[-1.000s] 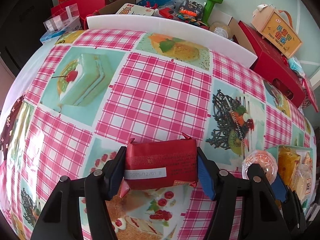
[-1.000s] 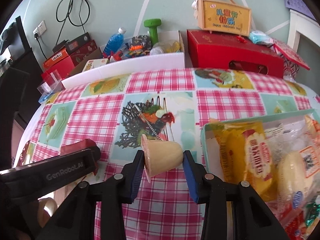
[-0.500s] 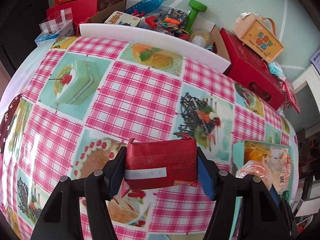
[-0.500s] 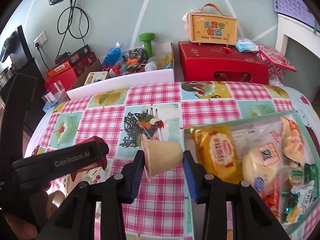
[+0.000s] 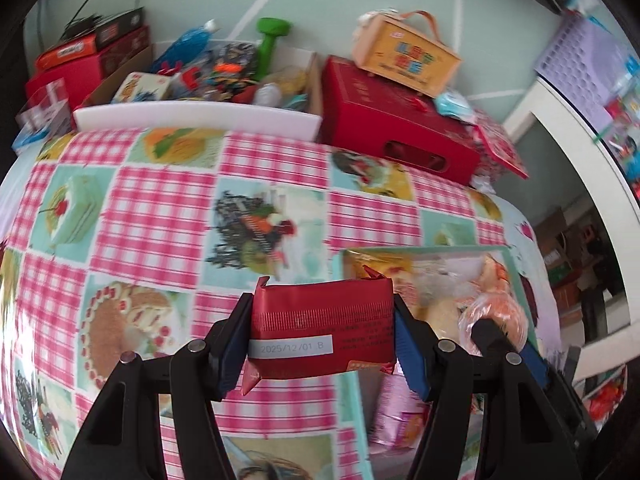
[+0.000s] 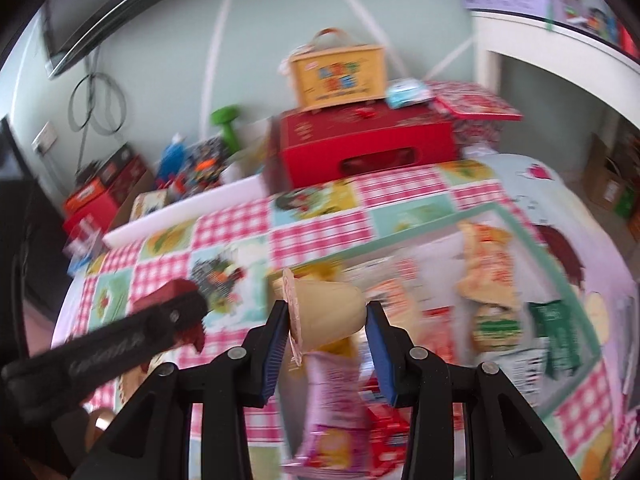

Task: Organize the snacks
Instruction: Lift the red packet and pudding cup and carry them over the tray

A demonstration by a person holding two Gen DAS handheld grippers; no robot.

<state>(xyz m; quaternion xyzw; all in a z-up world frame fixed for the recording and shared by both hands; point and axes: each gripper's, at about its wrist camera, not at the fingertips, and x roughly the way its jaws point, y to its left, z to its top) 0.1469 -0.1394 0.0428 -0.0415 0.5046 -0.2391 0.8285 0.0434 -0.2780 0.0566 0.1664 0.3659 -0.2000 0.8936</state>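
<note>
Carrying both snacks over the table, the left gripper [image 5: 322, 334] clamps a red packet [image 5: 322, 328] beside the tray's [image 6: 560, 276] near corner while the right gripper [image 6: 326, 330] pinches a jelly cup [image 6: 328, 312] above it; next, lowering and releasing among the packets.

Looks like somebody's living room or spare room, definitely a home. There's a table under a pink checked oilcloth [image 5: 160, 208] printed with cakes, a red gift box [image 5: 396, 136] at 12 o'clock with a kids' orange carry case [image 5: 408, 60] on top, a green dumbbell [image 5: 268, 46] and a cardboard box of toys [image 5: 224, 68] at 11, and a wall-mounted TV [image 6: 120, 12] with cables dangling to a socket.
</note>
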